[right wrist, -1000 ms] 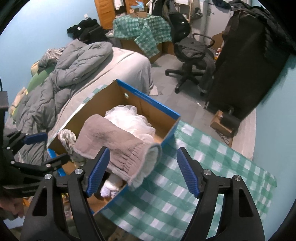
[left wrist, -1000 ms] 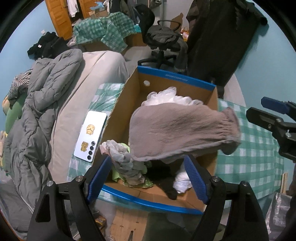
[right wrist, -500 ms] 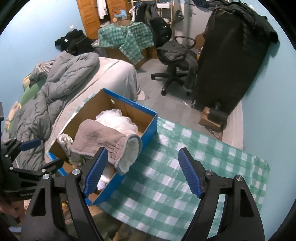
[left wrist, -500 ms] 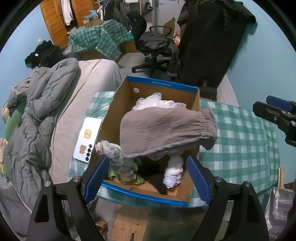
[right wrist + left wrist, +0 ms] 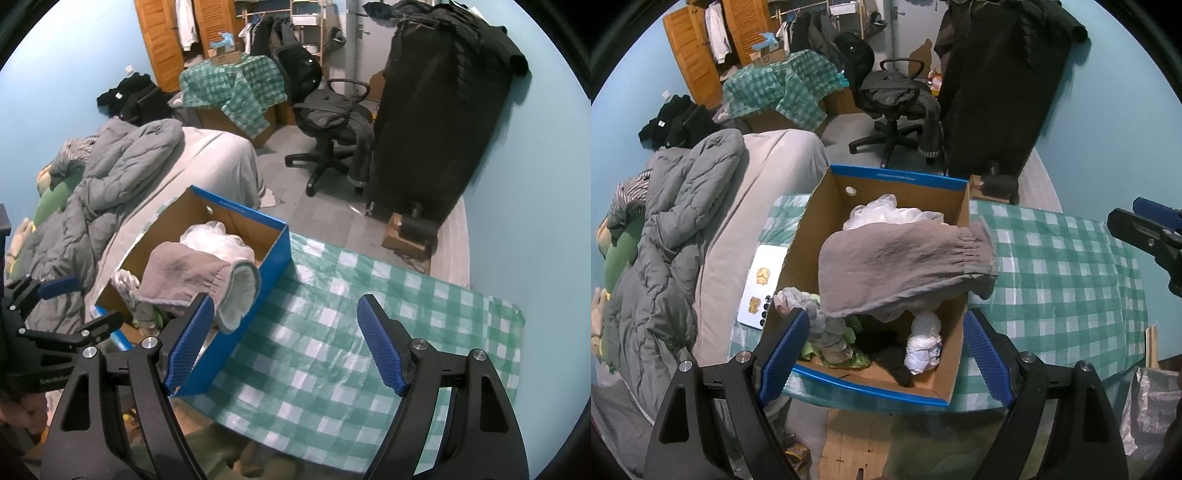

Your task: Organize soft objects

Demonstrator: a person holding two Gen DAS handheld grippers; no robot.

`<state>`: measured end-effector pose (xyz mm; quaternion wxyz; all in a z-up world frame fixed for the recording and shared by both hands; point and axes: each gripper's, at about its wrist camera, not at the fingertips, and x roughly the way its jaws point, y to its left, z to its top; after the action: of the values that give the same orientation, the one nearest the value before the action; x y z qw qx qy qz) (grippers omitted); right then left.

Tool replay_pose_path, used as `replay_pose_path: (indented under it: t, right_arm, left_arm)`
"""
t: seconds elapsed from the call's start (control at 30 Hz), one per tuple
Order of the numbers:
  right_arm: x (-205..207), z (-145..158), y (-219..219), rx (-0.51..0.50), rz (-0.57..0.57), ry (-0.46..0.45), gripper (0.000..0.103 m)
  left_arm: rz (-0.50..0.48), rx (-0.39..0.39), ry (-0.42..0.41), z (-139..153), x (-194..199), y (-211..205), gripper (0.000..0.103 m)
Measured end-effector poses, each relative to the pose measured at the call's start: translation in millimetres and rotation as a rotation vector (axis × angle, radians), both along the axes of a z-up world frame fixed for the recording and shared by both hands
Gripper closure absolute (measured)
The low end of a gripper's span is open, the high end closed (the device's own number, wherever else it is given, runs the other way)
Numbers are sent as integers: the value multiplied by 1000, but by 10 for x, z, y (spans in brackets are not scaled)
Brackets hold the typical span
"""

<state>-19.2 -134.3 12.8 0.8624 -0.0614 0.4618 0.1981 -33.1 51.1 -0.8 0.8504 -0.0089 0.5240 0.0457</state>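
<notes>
Bedroom setting: blue walls, with a bed [image 5: 764,206] along the left side carrying a crumpled grey quilt [image 5: 665,229]. Just right of the bed edge, a white phone [image 5: 761,286] lies flat on the green-and-white checked tablecloth [image 5: 1063,280], beside the left wall of the cardboard box [image 5: 897,181].

The box has blue outer faces and stands open on the cloth. Contents, left to right: a crumpled grey-white cloth [image 5: 809,310] against the near-left wall; a grey towel [image 5: 905,266] draped across the middle, its hemmed end hanging over the right wall; a white rolled bundle [image 5: 923,343] upright under the towel near the front; white gauzy fabric [image 5: 897,214] at the back.

Left gripper [image 5: 884,354]: jaws spread wide, empty, hovering above the near edge of the box without touching any item.

Right gripper [image 5: 284,345]: jaws spread wide, empty, above bare tablecloth just right of the box; its left finger [image 5: 188,339] overlaps the box's near corner in the right wrist view.

Behind the table stand an office chair [image 5: 328,122] and a tall dark covered rack [image 5: 439,122].
</notes>
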Motion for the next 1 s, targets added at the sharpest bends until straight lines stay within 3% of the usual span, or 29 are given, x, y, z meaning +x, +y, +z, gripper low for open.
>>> replay_pose_path:
  t: [1.0]
  right_arm:
    - [25, 19, -165, -1, -17, -8, 24]
  left_arm:
    - [-6, -4, 1, 34, 26, -138, 16]
